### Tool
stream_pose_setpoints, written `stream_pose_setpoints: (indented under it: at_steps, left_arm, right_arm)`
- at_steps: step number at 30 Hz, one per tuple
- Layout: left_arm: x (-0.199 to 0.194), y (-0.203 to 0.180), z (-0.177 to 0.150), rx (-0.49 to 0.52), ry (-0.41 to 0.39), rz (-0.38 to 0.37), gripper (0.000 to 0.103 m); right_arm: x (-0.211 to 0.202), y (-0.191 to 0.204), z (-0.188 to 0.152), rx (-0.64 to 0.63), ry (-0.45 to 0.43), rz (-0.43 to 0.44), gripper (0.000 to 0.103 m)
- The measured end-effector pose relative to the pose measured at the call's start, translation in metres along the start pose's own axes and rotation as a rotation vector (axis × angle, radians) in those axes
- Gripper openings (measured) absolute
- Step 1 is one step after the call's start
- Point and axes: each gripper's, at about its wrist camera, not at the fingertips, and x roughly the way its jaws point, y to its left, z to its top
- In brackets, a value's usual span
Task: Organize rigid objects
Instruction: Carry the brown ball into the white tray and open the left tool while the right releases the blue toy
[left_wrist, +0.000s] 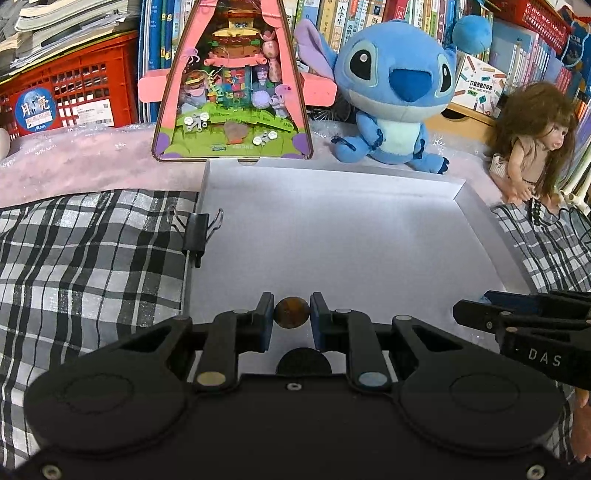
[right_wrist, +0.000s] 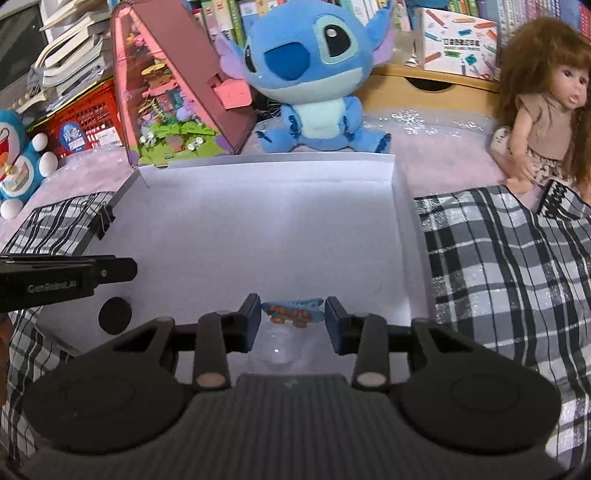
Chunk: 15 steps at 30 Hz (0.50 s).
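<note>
Left wrist view first: my left gripper is clamped on a small brown ball, both blue pads touching its sides, and it hangs over the near end of the white cardboard tray. Below the ball a black disc lies flat on the tray floor, close to the near edge. I have open white floor ahead all the way to the far wall. On my left the tray wall carries a black binder clip, clipped over the edge with its wire handles spread, so that side is the tight one. On my right the other tool's finger reaches in over the tray's right rim.

From the right wrist camera, my right gripper has its jaws set apart, with a small blue and orange toy skateboard lying crosswise between them. I see slim gaps at both ends of the board, so I read it as not gripped, though I cannot tell whether the board rests on the floor or is lifted. The tray's right wall runs just beside my right finger, and the checked cloth lies beyond it. The disc sits off to my left, under the left tool's finger.

Past the far wall stand a pink triangular display box, a blue plush and a long-haired doll, all outside the tray.
</note>
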Motion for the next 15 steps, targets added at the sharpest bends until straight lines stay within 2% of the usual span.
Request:
stream_pose_setpoints:
  at_steps: [15]
  left_arm:
    - [0.0022, -0.0002, -0.0041, 0.032, -0.012, 0.033, 0.020]
  right_arm:
    - [0.0075, 0.0070, -0.0032, -0.037, 0.006, -0.001, 0.045]
